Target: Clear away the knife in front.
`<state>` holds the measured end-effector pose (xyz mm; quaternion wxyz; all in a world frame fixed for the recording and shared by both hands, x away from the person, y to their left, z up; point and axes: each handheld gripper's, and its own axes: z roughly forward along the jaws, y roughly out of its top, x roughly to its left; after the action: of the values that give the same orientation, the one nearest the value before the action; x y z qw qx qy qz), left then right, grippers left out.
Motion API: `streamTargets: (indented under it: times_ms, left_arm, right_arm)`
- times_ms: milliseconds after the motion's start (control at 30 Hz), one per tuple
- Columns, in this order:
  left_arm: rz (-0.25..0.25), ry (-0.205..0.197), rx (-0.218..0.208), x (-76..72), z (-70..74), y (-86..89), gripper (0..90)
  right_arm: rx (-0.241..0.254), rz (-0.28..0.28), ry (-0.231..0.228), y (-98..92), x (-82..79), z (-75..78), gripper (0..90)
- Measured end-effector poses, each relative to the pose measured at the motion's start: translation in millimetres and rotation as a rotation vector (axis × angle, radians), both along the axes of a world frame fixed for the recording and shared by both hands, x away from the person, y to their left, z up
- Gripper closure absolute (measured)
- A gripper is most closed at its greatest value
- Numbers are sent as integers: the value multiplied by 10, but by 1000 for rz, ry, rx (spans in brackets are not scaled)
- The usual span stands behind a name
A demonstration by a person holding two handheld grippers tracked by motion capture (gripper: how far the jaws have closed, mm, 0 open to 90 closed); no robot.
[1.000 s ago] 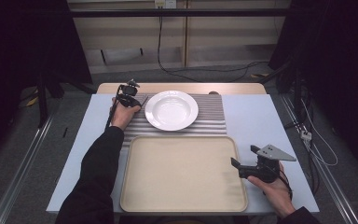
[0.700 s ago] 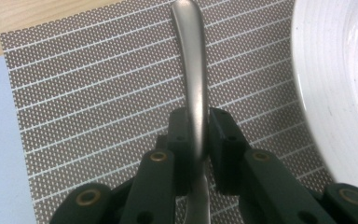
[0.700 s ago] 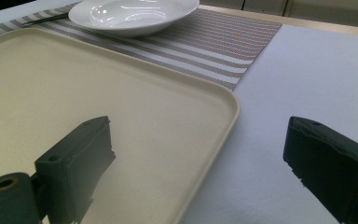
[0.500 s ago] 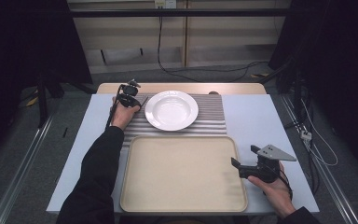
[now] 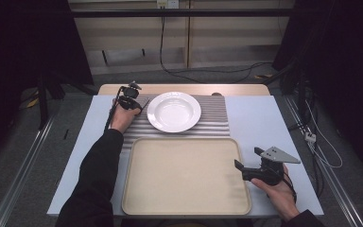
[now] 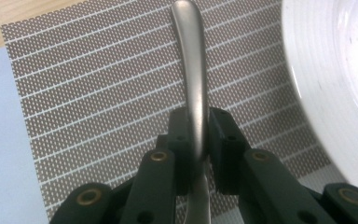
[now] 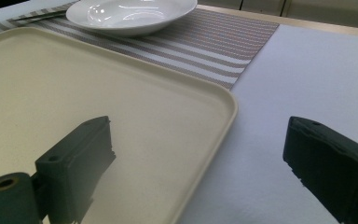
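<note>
One metal utensil handle (image 6: 195, 79), one white plate (image 5: 174, 111), one striped placemat (image 5: 215, 118), one beige tray (image 5: 184, 175), two grippers on my feeds. My left gripper (image 6: 196, 135) has its pads pressed on the handle from both sides, the handle running straight ahead of the jaws over the placemat, the plate just to its right; which kind of utensil, I cannot tell. The left forearm reaches far forward, hand low at the mat. My right gripper (image 7: 200, 172) stands wide apart with nothing between, hand resting palm-up on the table (image 5: 264, 123), jaws straddling the tray's near corner edge, plate well ahead.
</note>
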<state>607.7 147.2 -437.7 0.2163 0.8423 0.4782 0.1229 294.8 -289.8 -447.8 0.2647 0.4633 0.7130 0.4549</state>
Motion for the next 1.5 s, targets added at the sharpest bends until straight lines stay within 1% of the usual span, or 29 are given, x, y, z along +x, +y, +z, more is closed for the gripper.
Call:
streamTargets:
  times_ms: [33,100,133,167,200,267,300,367,433,467,500,567,600,633,700,800,833,967,1000,1033,1100,1167,1200,1267,1300,1367,1433,1467,1500]
  left_arm:
    - [5,0,-7,-8,3,8,801]
    - [-10,-8,1,-24,14,27,801]
    - [-6,-1,-10,-37,19,31,801]
    - [-1,-2,-9,-49,23,34,801]
    - [-5,-11,-8,-67,33,53,800]
    - [-10,-12,-8,-72,44,68,801]
    - [-1,-14,-19,-86,47,72,800]
    - [-1,-16,-28,-106,65,91,801]
    - [-9,-20,-25,-121,80,116,800]
    - [-1,-22,-30,-133,79,117,800]
    - [-8,-20,-26,-143,85,128,800]
    - [-8,-24,-37,-159,83,137,801]
    - [-7,-25,-37,-165,84,140,800]
    - [-13,-29,-30,-168,90,147,800]
    - [-11,-29,-36,-177,96,149,800]
    - [-17,-33,-36,-198,123,146,800]
    - [-18,-28,-38,-206,135,143,800]
    - [-39,-37,-40,-235,166,135,801]
    - [-38,-42,-42,-244,168,131,800]
    - [-42,-39,-43,-251,175,134,801]
    - [-45,-48,-42,-270,184,134,801]
    - [-48,-48,-52,-297,201,136,801]
    - [-58,-48,-44,-305,213,141,801]
    - [-54,-58,-48,-337,231,138,801]
    - [-61,-61,-50,-350,244,143,801]
    - [-57,-69,-62,-377,262,149,801]
    - [-62,-80,-61,-403,281,157,801]
    - [-56,-80,-66,-421,290,155,801]
    - [-66,-84,-62,-432,302,162,801]
  right_arm:
    - [0,0,0,0,0,0,83]
    - [-1,-2,0,1,0,0,83]
    - [-1,-2,0,1,0,0,83]
    - [-3,-2,0,2,2,-1,83]
    - [-3,-2,1,3,1,-1,83]
    - [-3,-1,1,4,3,-1,83]
    - [-6,-2,0,7,3,-1,83]
    - [-5,-1,0,7,3,-1,83]
    - [-6,-1,0,7,4,-2,83]
    - [-6,0,0,8,4,-2,83]
    - [-6,0,1,9,4,-1,83]
    - [-7,-1,1,10,4,-2,83]
    - [-6,-1,3,11,4,-1,82]
    - [-7,-2,2,13,5,-2,83]
    - [-7,-1,2,12,6,-2,82]
    - [-7,-2,3,13,5,-2,82]
    - [-6,-2,4,12,6,-2,82]
    - [-8,-1,3,12,6,-3,82]
    - [-7,0,3,12,6,-3,82]
    - [-7,0,2,12,6,-2,82]
    - [-7,-1,3,12,6,-2,82]
    - [-7,0,4,12,7,-3,82]
    - [-7,0,4,12,8,-3,82]
    - [-8,-1,5,13,8,-3,81]
    - [-9,0,7,15,8,-4,82]
    - [-7,0,8,17,7,-4,81]
    - [-10,1,6,18,7,-3,82]
    - [-10,1,5,18,8,-3,81]
    - [-10,1,5,18,8,-3,81]
